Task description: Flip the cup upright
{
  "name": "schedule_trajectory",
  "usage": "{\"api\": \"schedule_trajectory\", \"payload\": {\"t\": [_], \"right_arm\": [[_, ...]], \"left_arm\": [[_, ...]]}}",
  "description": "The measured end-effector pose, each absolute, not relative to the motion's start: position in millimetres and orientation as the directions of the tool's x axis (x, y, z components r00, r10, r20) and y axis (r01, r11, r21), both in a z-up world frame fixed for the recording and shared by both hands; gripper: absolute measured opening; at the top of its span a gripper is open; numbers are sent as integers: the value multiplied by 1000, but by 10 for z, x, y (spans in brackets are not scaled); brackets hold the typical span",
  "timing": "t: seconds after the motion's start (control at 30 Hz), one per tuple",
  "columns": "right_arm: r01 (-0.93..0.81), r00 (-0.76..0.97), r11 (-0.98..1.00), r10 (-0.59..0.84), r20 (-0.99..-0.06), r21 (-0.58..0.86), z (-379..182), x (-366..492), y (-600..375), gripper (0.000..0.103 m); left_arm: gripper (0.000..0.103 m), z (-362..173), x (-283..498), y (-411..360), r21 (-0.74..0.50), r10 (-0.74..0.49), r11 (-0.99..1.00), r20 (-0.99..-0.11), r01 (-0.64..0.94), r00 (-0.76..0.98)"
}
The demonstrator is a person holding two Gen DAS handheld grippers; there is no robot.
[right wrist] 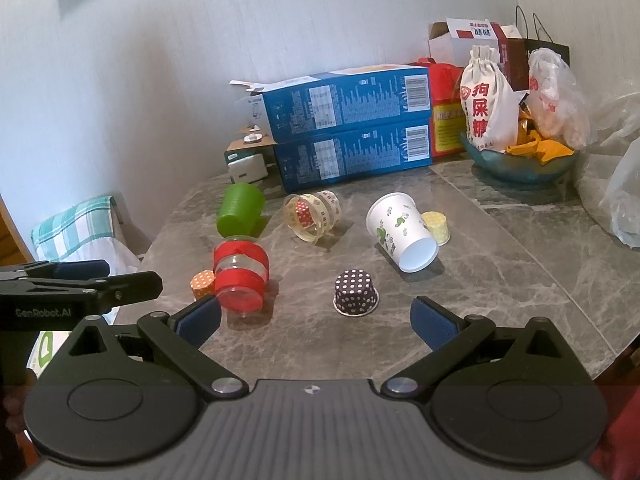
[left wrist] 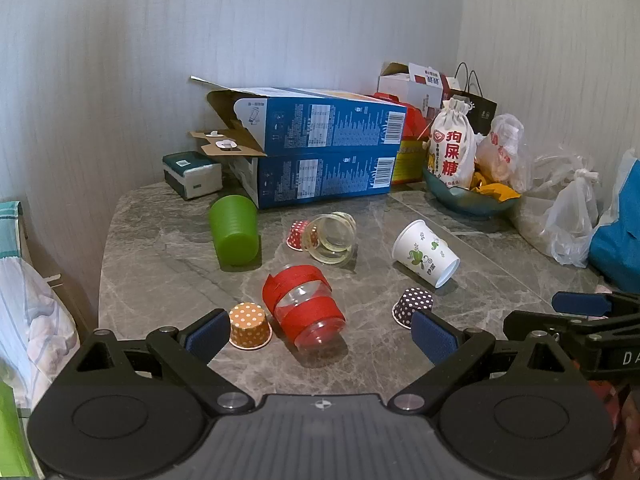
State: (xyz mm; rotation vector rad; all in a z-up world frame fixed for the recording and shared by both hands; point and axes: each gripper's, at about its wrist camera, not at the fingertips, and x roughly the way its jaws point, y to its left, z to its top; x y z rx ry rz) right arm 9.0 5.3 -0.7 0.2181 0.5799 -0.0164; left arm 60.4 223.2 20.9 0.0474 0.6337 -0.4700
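While both grippers hung wide apart, left gripper [left wrist: 320, 336] and right gripper [right wrist: 316, 320] held nothing; red-taped clear cup [left wrist: 306, 306] lay sideways on marble table [left wrist: 160, 248], beside orange dotted cup [left wrist: 249, 326].

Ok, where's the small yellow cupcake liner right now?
Only the right wrist view shows it: the yellow liner sits mid-table, tucked right behind the tipped white paper cup, in front of the blue bowl.
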Motion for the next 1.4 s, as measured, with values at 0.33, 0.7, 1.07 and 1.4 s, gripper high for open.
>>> {"api": "schedule_trajectory", "payload": {"t": [0.33, 0.7, 1.07, 1.4], "right_arm": [[78, 837, 977, 43, -545, 197, -2, 87, 67, 102], [81, 834, 977, 42, -550, 197, 6, 75, 66, 102], [84, 825, 975, 48, -563, 206, -3, 118, 65, 102], [89, 811, 971, 58, -582, 221, -38, 183, 68, 102]], "left_arm": [[99, 213, 595, 2240, -103, -413, 892, -580, 440, 702], [99, 209, 582, 2234, -107, -417, 890, -582, 442, 698], [99, 171, 614, 2263, -116, -417, 891, -589, 438, 693], [99, 145, 662, 2273, -126, -420, 891, -595, 437, 685]]}}
